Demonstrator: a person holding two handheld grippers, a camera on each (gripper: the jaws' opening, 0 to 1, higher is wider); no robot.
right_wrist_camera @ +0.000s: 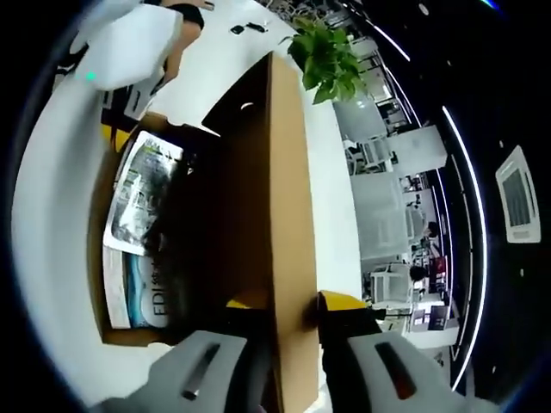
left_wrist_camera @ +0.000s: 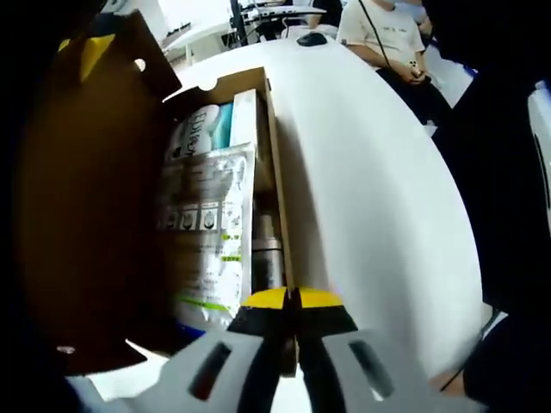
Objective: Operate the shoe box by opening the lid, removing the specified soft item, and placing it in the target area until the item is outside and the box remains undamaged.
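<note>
The right gripper [right_wrist_camera: 288, 318] is clamped on the raised lid [right_wrist_camera: 275, 215]; the left gripper [left_wrist_camera: 291, 301] pinches the shoe box [left_wrist_camera: 280, 206] wall, nearly closed; inside lies the soft pouch [left_wrist_camera: 207, 232], likely light, floppy, slippery; best pinched at its edge.

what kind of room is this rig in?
Probably an open-plan office or lab: a big white table, a seated person at another table behind it, a potted plant and desks further back.
</note>
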